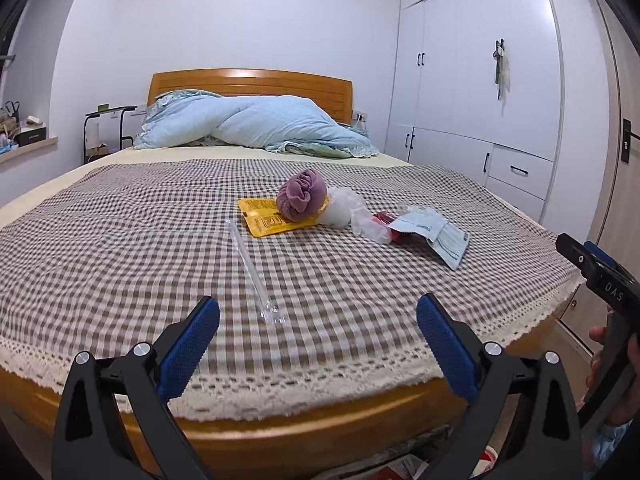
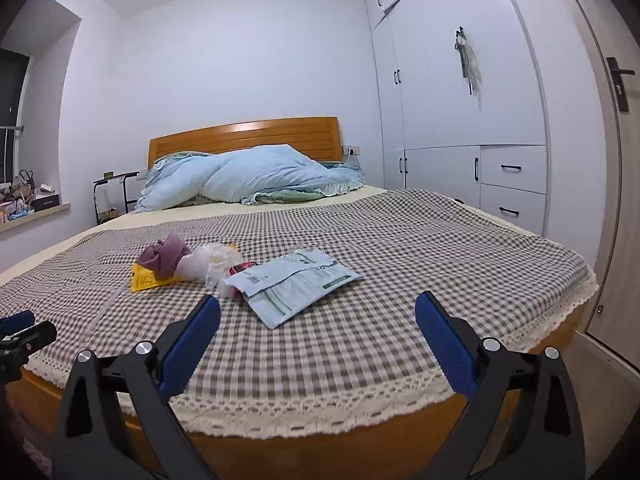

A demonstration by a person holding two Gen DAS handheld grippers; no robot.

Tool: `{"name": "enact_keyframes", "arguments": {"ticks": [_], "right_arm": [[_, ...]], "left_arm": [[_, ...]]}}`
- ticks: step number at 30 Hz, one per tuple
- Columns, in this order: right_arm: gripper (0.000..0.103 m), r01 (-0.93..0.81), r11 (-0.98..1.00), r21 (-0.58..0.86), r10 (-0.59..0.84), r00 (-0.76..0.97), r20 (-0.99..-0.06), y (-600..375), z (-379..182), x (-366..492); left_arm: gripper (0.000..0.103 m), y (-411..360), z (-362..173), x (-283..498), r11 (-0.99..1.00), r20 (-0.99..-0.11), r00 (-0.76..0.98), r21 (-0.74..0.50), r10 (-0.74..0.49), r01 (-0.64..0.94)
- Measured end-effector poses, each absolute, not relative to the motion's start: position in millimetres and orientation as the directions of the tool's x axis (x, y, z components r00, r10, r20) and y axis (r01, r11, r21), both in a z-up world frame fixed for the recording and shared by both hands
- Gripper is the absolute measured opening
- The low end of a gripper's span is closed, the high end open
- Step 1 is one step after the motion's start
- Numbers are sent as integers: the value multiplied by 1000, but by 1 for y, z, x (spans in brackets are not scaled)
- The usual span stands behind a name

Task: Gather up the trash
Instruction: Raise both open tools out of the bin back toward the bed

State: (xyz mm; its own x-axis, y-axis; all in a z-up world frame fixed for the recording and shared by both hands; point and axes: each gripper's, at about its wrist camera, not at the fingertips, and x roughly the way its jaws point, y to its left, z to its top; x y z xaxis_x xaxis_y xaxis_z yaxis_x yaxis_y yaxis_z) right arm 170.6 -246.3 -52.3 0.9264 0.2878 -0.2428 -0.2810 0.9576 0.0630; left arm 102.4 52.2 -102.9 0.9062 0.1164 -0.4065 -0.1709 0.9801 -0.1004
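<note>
I hold both tools at the foot of the bed (image 1: 120,240), over the lace edge of the checked cover, and neither carries anything: my left gripper (image 1: 318,322) has its blue pads spread wide, and my right gripper (image 2: 317,320) is spread just as wide. The trash lies in a loose cluster on the cover, well ahead of both. A yellow packet (image 1: 266,220) lies flat with a rolled purple cloth (image 1: 302,196) resting on its far end; touching the cloth on the right is a crumpled clear plastic bag (image 1: 346,210), and I cannot tell whether anything is inside it. Just beside that sits a red wrapper (image 1: 386,222), partly covered by a pale blue printed pouch (image 2: 292,280) that lies flat, its mouth and contents not readable from here. Apart from the cluster, a clear plastic tube (image 1: 252,268) lies nearer my left gripper, pointing away up the bed. A blue quilt (image 1: 256,124) is heaped at the headboard. The white wardrobe (image 2: 460,120) on the right has all its lower drawers closed.
</note>
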Motion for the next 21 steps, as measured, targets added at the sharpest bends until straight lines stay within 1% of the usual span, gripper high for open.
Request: {"name": "enact_keyframes", "arguments": {"ticks": [6,9,13,16,21], "right_arm": [[94,-291,955,57,296,922,-252,-243,-51,186],[94,-302,952,54,306,922,-239,-241,-48,189],[94,-308,951,26,305,922,-237,-234,-45,196],[94,-313,950,-2,302,919,-255,-227,-46,201],[94,-337,941,-32,313,902,-296,-212,-50,210]], "left_arm": [[96,61,-102,118,982,-412,906,-111,97,-155],[96,67,-99,125,981,-421,903,-121,87,-151],[95,74,-93,132,981,-409,907,-109,106,-163],[95,81,-88,134,979,-391,914,-117,111,-169],[95,90,-86,143,977,-395,913,-135,102,-167]]}}
